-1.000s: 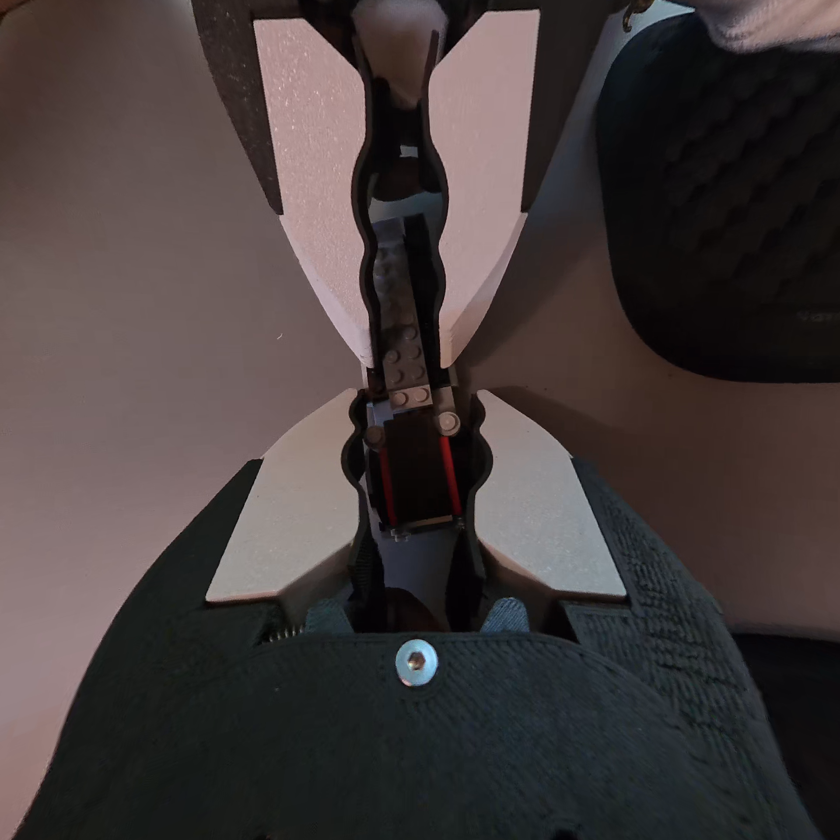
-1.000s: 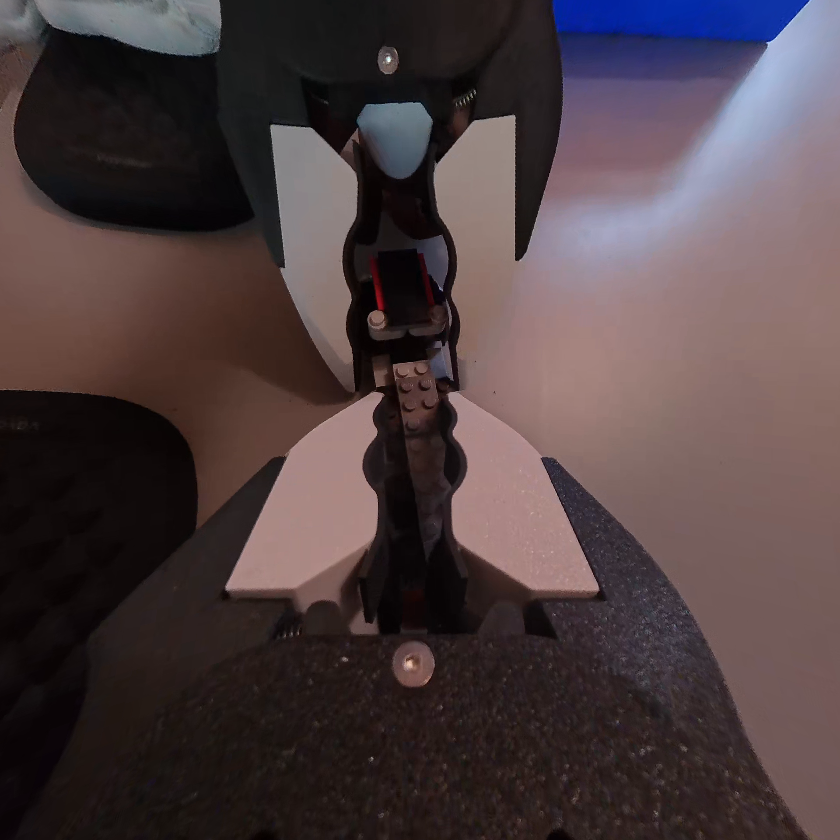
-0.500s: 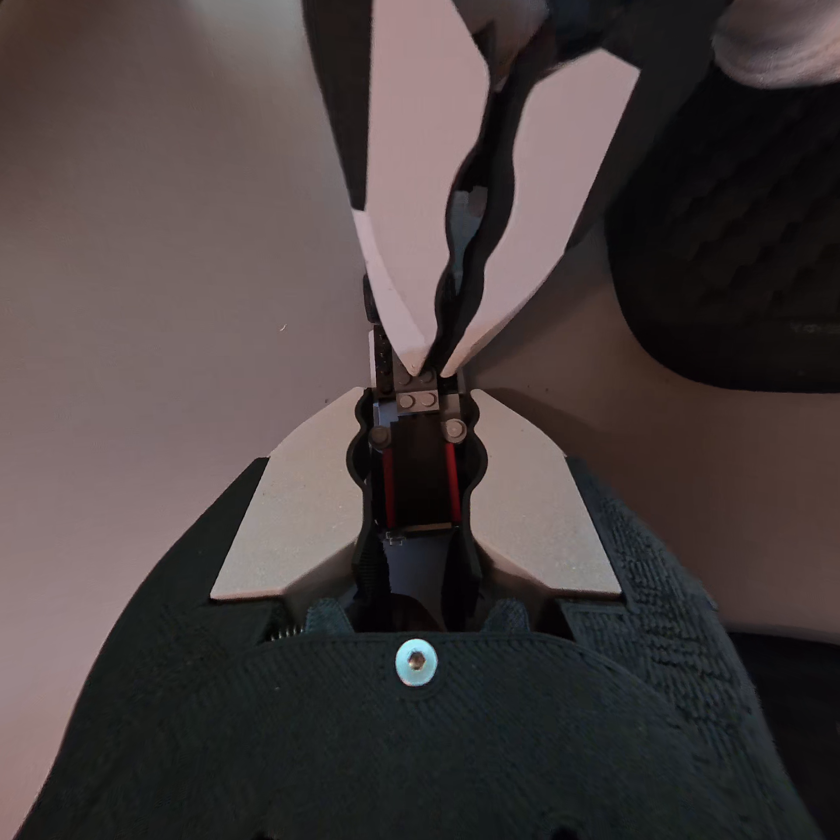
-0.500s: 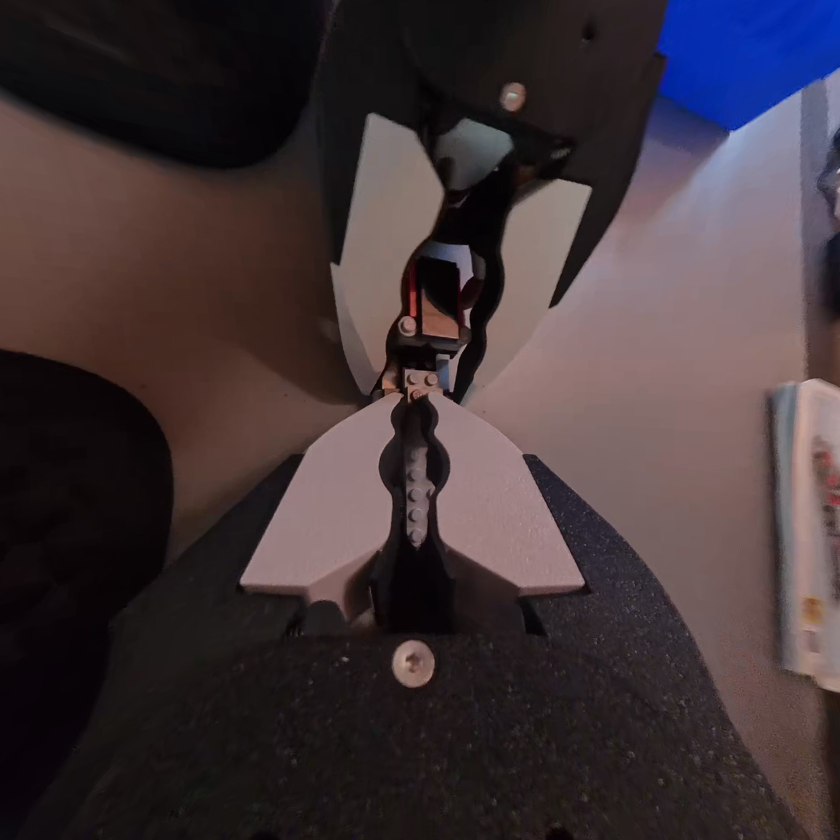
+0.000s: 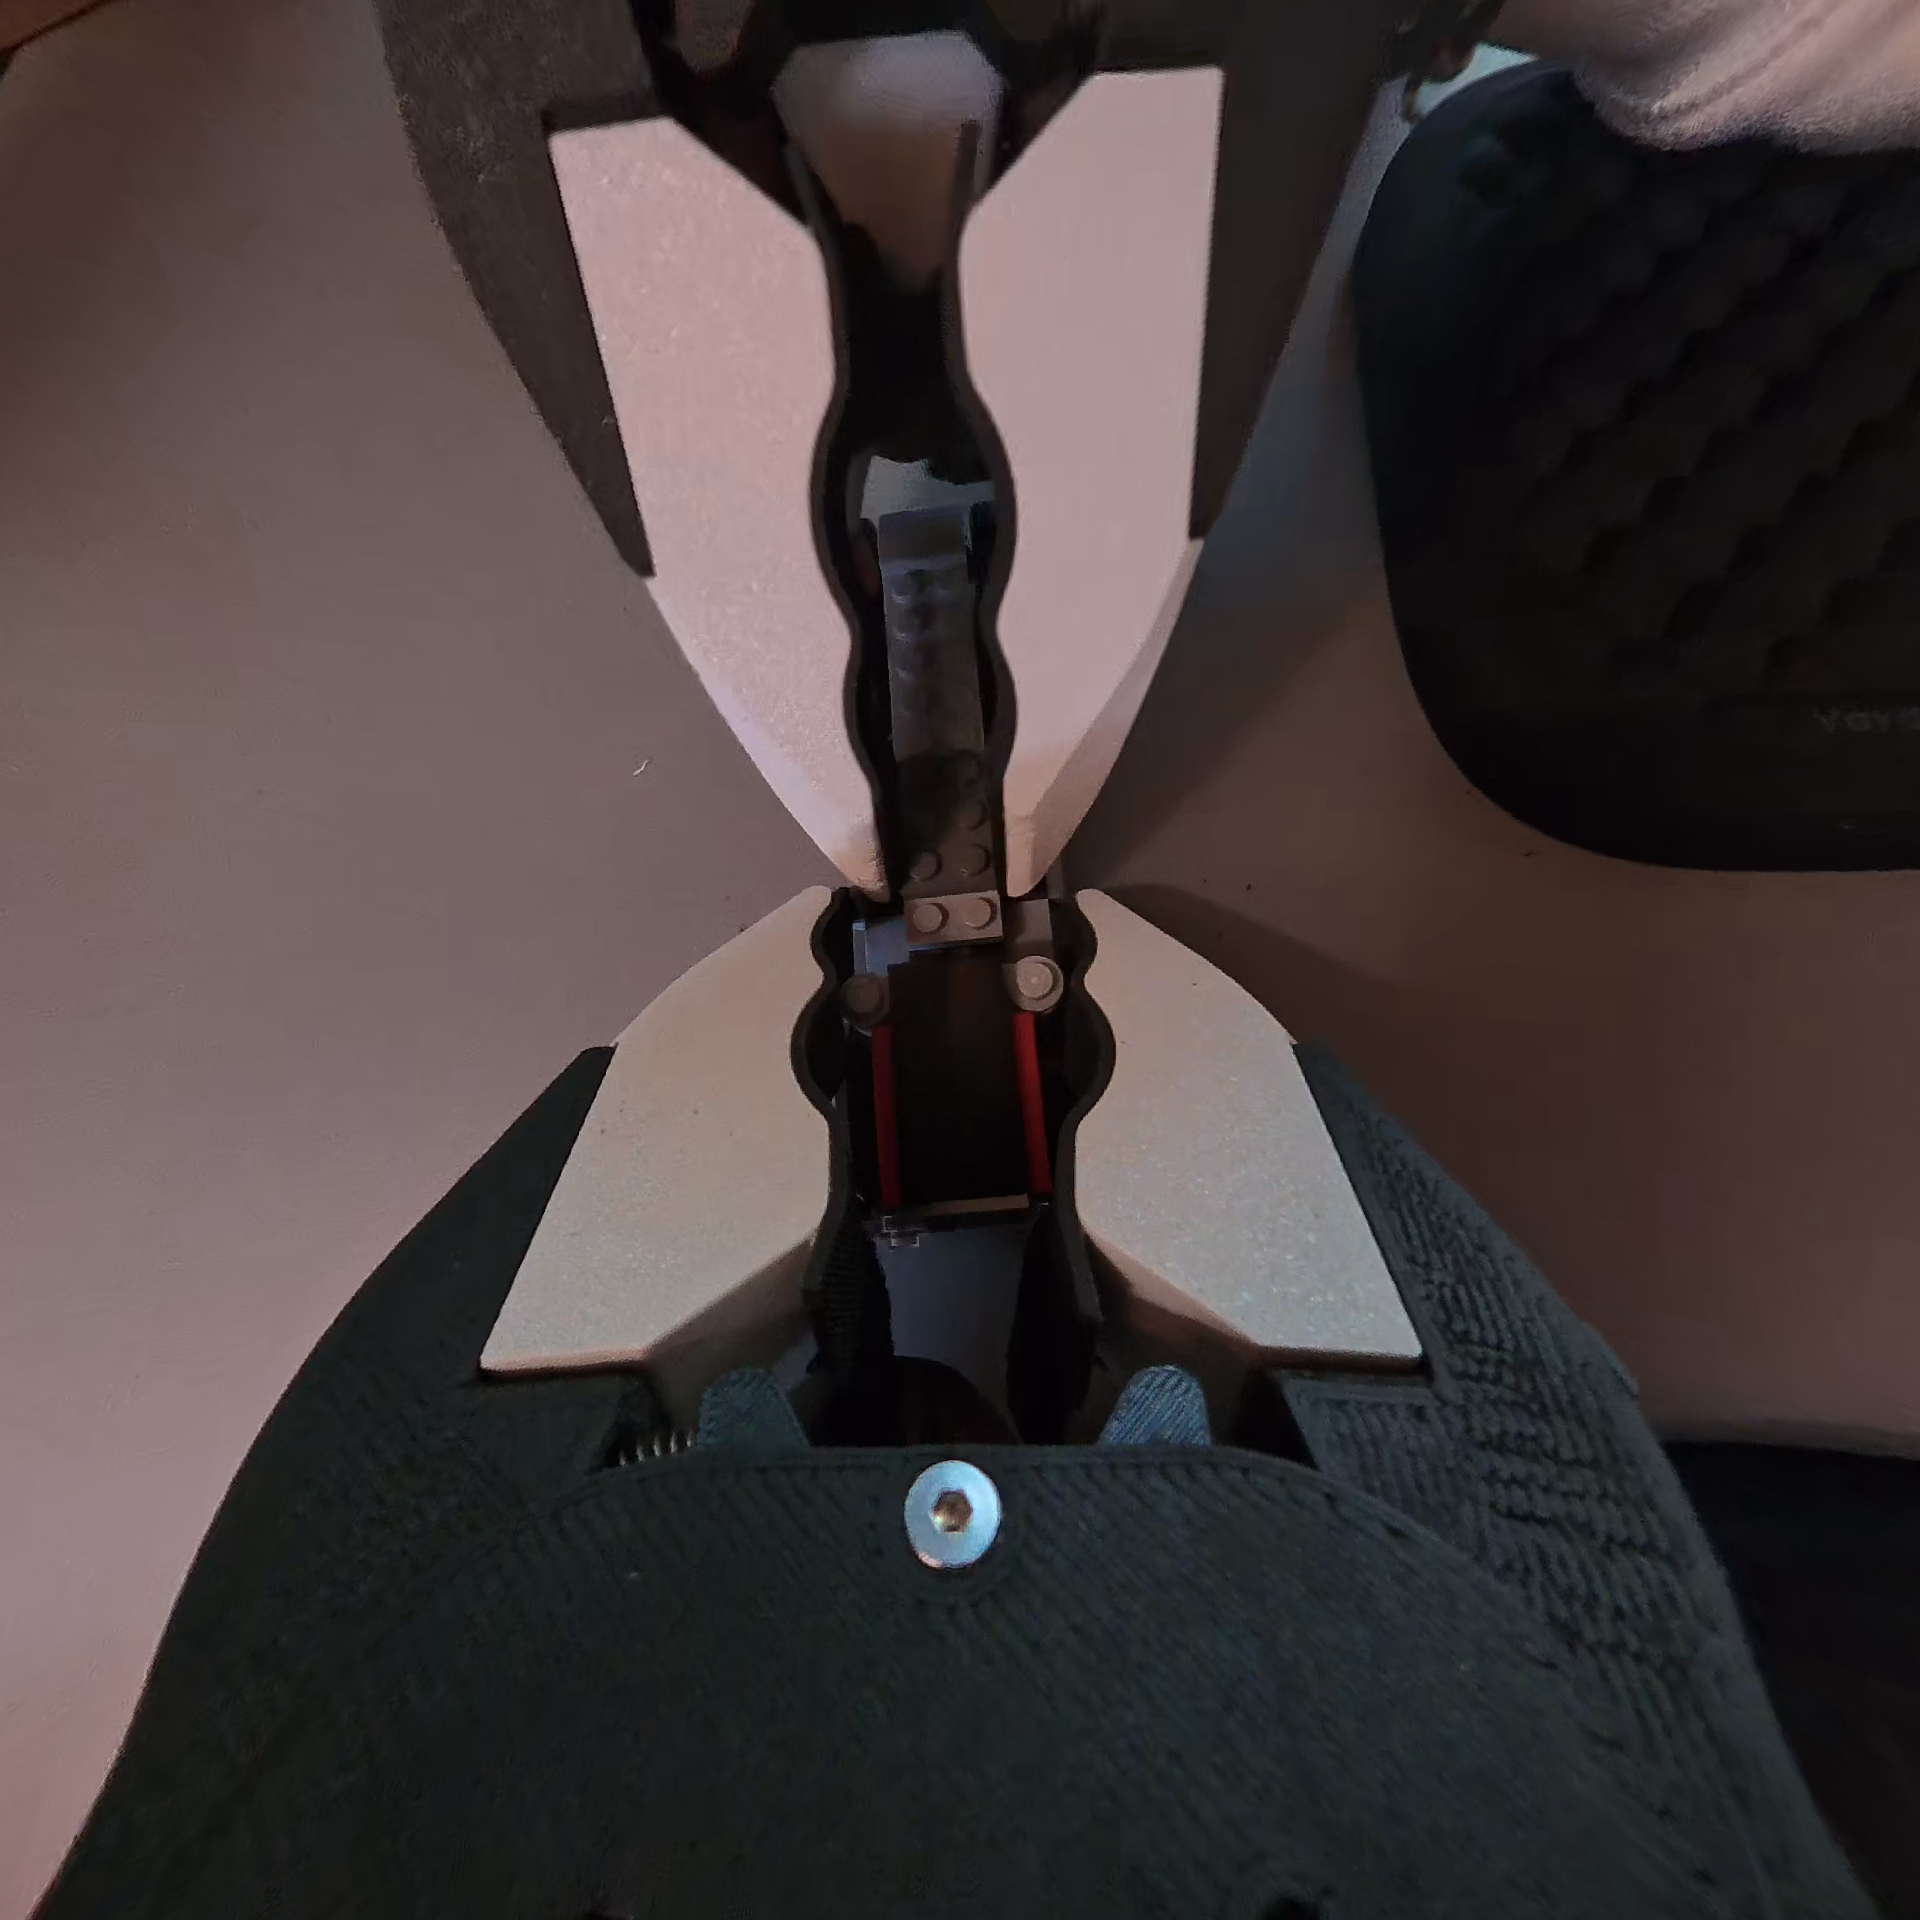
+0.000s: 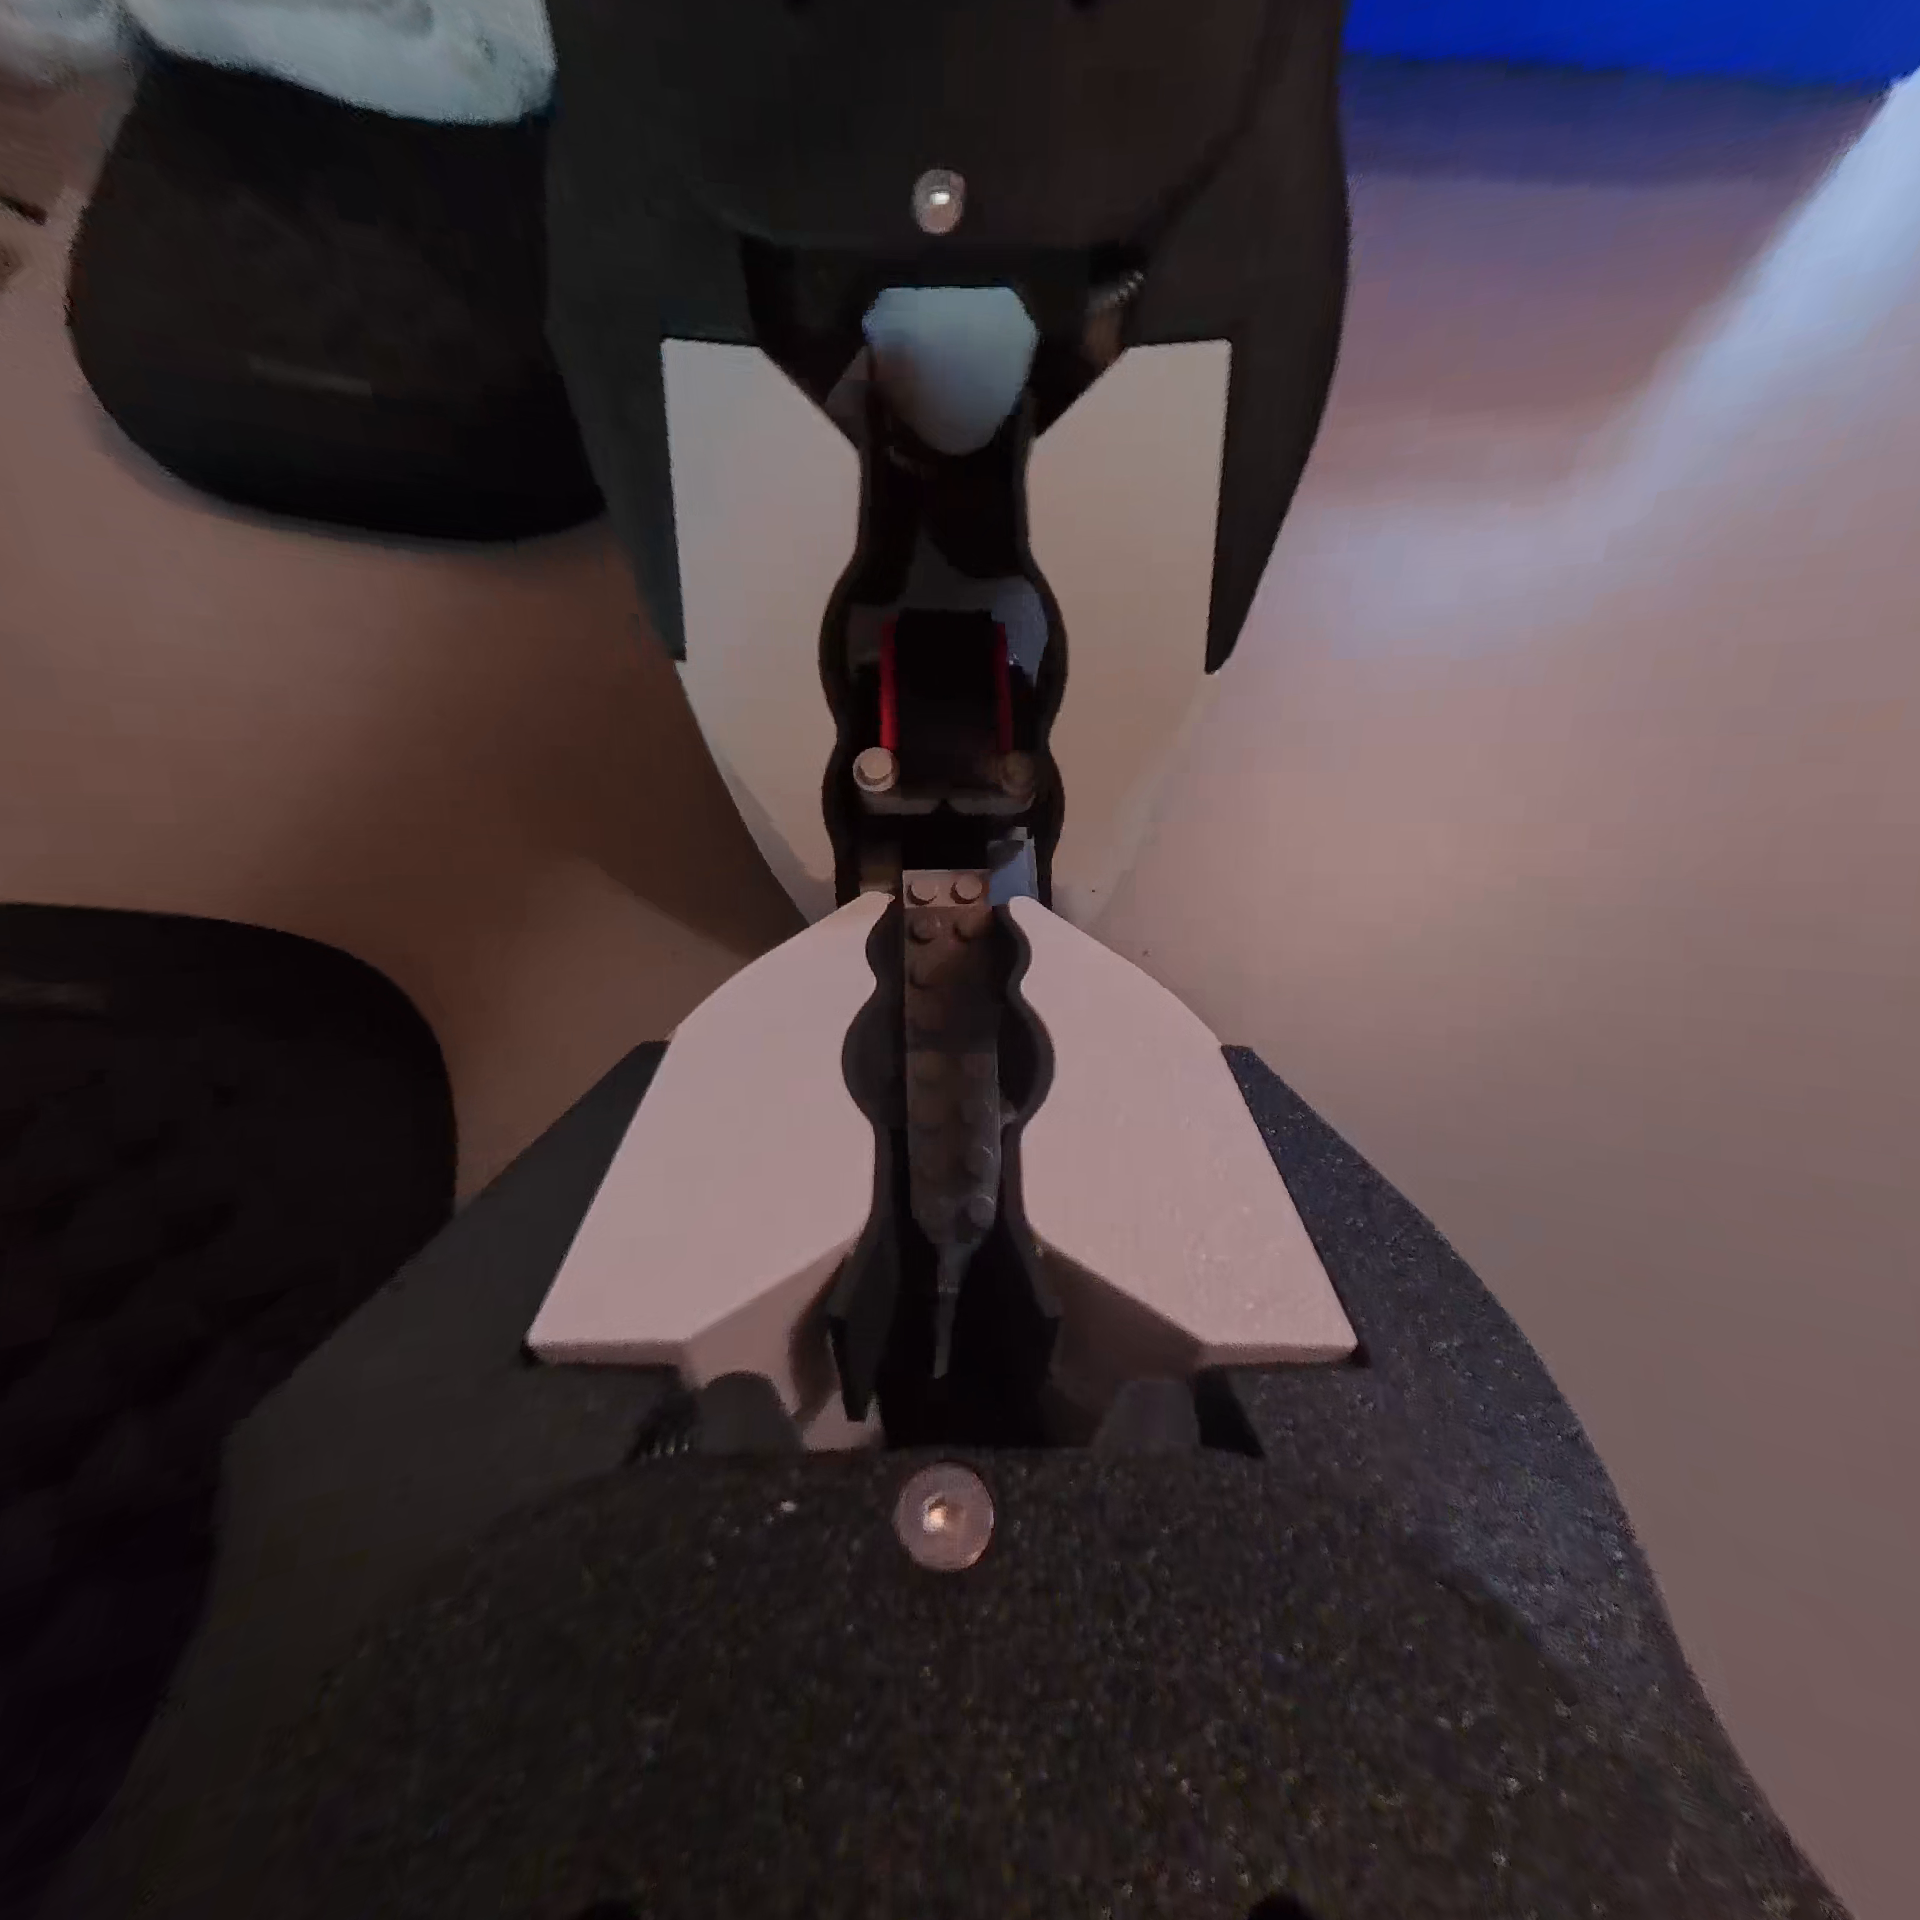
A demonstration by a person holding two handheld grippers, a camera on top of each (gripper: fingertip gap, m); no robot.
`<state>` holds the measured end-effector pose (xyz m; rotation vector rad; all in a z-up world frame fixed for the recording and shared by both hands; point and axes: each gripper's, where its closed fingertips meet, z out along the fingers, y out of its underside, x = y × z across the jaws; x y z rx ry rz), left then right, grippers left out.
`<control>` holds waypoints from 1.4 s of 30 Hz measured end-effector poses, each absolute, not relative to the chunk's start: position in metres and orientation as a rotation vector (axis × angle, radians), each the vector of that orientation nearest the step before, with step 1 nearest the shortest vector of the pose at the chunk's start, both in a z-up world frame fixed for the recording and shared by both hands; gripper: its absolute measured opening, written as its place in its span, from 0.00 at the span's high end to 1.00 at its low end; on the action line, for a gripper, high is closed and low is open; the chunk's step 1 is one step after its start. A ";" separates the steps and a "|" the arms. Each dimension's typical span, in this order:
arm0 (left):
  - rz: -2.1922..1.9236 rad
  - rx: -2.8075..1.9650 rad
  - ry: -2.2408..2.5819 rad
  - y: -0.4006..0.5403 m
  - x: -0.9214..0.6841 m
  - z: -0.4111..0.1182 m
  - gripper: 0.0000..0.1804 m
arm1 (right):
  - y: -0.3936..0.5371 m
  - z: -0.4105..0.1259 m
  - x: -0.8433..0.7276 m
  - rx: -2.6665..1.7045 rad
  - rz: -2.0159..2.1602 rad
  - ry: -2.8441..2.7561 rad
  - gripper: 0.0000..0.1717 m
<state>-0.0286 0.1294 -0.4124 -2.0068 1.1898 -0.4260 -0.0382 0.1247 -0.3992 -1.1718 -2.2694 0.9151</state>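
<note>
Grey studded plate (image 6: 951,1081) pinched in my right gripper (image 6: 951,904), butting at 12 o'clock the black-and-red brick assembly (image 5: 956,1091) clamped in my left gripper (image 5: 956,904); mating step, needs a straight push.

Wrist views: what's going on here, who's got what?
Two handheld grippers face each other tip to tip over a table. The left gripper jaws clamp a black brick build with red stripes. The right gripper holds a long grey studded plate, its end meeting the build's grey top. A black textured pad lies beside them.
</note>
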 end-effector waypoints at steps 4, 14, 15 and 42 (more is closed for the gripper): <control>-0.431 -2.012 1.175 0.129 -0.029 -0.412 0.79 | 0.125 -0.398 -0.038 -1.053 0.710 -2.209 0.91; -0.437 -2.016 1.164 0.130 -0.028 -0.412 0.79 | 0.126 -0.392 -0.033 -1.134 0.805 -2.087 0.95; -0.438 -2.014 1.168 0.129 -0.028 -0.412 0.79 | 0.130 -0.394 -0.029 -1.153 0.800 -2.091 0.92; -0.438 -2.006 1.169 0.129 -0.026 -0.413 0.79 | 0.127 -0.397 -0.028 -1.128 0.410 -2.041 0.97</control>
